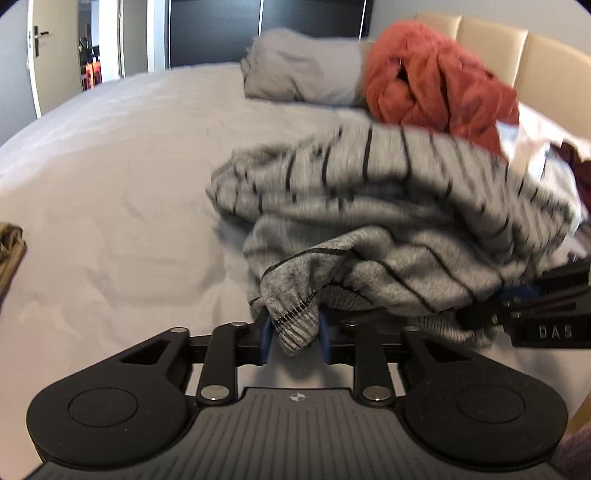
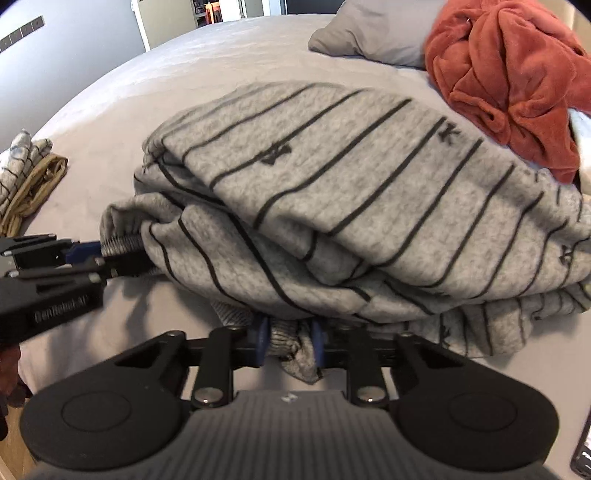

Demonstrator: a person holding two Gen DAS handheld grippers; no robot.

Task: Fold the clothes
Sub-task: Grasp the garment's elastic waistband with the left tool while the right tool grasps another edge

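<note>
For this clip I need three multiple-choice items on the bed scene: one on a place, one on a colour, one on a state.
1. Where does the rust-red garment lie relative to the grey striped sweater?
A. On the far side of it, towards the headboard
B. Underneath it
C. On the floor

2. What colour are the sweater's stripes?
A. White
B. Black
C. Red

3. How do the left tongs and right tongs stand?
A. Both open, clear of the cloth
B. Only the left grips cloth
C. Each is closed on an edge of the sweater

Answers:
1 A, the red heap sits beyond the sweater beside the grey pillow.
2 B, thin dark lines cross the grey knit.
3 C, bunched grey fabric is pinched between the blue pads in each wrist view.
</note>
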